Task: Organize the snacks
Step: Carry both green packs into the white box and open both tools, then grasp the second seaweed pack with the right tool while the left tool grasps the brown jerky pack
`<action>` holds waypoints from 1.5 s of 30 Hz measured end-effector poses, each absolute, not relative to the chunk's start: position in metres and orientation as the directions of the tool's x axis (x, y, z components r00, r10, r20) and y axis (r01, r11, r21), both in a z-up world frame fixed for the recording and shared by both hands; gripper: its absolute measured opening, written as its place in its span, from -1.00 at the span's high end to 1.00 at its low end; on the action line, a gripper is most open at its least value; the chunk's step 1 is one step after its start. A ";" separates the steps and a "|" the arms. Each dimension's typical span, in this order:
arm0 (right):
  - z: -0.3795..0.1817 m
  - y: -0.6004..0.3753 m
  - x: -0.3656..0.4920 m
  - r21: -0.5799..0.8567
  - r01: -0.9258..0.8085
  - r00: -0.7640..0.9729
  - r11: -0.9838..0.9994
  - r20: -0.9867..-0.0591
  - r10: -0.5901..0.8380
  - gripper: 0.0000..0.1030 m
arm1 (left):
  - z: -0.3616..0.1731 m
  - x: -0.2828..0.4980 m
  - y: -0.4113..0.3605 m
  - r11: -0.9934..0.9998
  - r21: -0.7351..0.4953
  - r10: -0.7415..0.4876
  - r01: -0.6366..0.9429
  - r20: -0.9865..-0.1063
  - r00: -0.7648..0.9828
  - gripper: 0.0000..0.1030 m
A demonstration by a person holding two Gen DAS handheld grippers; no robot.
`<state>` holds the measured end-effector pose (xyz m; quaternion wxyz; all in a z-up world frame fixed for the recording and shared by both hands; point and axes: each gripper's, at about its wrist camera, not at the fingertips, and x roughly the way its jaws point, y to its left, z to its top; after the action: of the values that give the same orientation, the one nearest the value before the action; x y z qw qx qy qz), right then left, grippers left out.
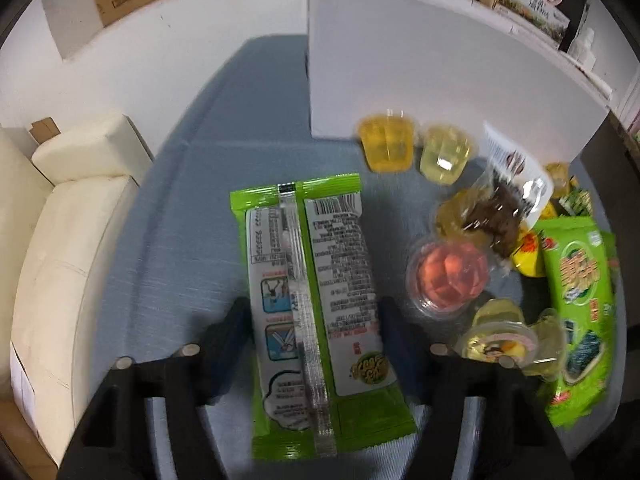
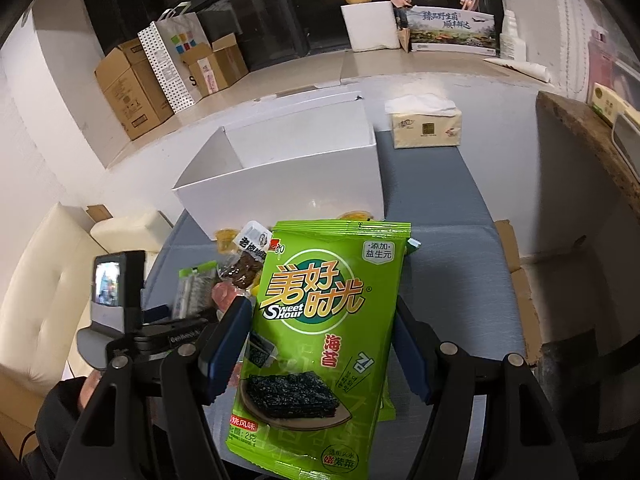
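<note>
I have a green seaweed packet in each gripper's reach. The left gripper (image 1: 314, 320) straddles a packet (image 1: 316, 300) lying label-down on the blue-grey tabletop (image 1: 168, 240), a finger at each long edge; whether the pads are pressing I cannot tell (the edges sit right at them). The right gripper (image 2: 320, 340) holds a second seaweed packet (image 2: 320, 340) clear of the table, face toward the camera, its pads pinching the packet's sides. The white box (image 2: 288, 168), open-topped, stands just beyond, with jelly cups (image 1: 448, 272) and a jerky pouch (image 1: 496, 216) scattered near its wall. These packets look very light, puffy and slick, with brittle sheets inside, so I'd take them across the middle of their width, gently, and avoid crushing them.
</note>
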<state>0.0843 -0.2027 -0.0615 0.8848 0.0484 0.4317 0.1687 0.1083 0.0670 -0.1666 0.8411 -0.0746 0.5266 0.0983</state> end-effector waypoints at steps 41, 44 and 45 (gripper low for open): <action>-0.015 -0.136 0.335 0.199 -0.333 0.641 0.922 -0.669 0.376 -1.00 | -0.027 0.291 0.082 0.993 -0.106 -0.042 -0.048 -0.710 0.703 -1.00; -0.003 -0.136 0.322 0.174 -0.369 0.672 0.913 -0.629 0.391 -1.00 | -0.024 0.285 0.084 0.994 -0.087 -0.014 -0.066 -0.703 0.711 -1.00; 0.000 -0.136 0.318 0.163 -0.372 0.679 0.914 -0.624 0.387 -1.00 | -0.024 0.283 0.085 0.994 -0.078 0.002 -0.080 -0.704 0.710 -1.00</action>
<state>0.3178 -0.1363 0.0002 0.9162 0.0113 0.3429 0.2070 0.2834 0.0848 -0.0235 0.9232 -0.0512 0.3803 0.0222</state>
